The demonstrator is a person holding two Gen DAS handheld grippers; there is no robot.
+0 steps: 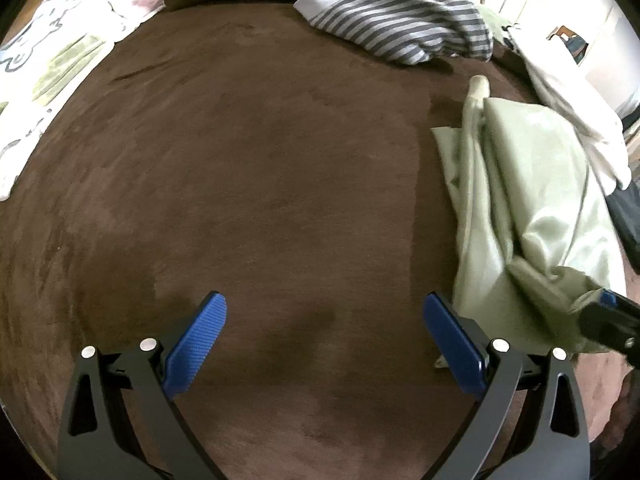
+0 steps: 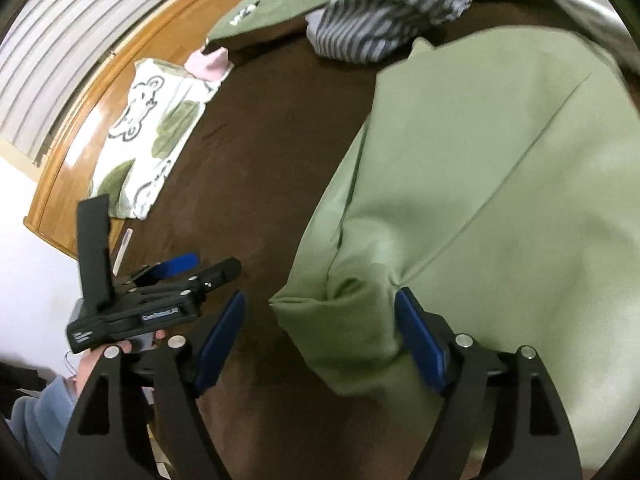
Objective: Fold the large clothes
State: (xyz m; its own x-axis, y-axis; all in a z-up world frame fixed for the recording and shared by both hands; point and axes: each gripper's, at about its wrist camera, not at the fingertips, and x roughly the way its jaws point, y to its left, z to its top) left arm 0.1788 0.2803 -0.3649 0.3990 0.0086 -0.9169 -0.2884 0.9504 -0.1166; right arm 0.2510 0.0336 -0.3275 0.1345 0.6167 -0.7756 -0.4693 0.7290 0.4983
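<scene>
- A white cloth printed with bear outlines and green patches (image 1: pixel 44 52) lies along the left edge of the brown blanket (image 1: pixel 248 168), with a pale pink cloth (image 2: pixel 210 65) just beyond it toward the far left corner.
- The left gripper (image 1: pixel 325 322) hangs over bare blanket near the near edge, its blue pads (image 1: pixel 196 346) spread wide with nothing between them.
- A grey-and-white striped garment (image 1: pixel 404 20) is bunched at the far edge, lying partly on a dark green cloth (image 2: pixel 280 4).
- The light green garment (image 1: pixel 520 208) lies crumpled along the right side of the blanket, apart from the striped one; a white cloth (image 1: pixel 576 120) sits at the right edge beyond it.
- The right gripper (image 2: pixel 320 322) has its fingers wide apart, a gathered fold of the green garment bulging between them and touching the right-hand pad (image 2: pixel 420 344); no pinch is visible.
- Only the right wrist view shows the wooden floor (image 2: pixel 120 80), the white slatted panel (image 2: pixel 60 52), and the left gripper from the side in a person's hand (image 2: pixel 120 350).
- Only the left wrist view shows the garment's crumpled outline; the right wrist view shows a long seam across it.
</scene>
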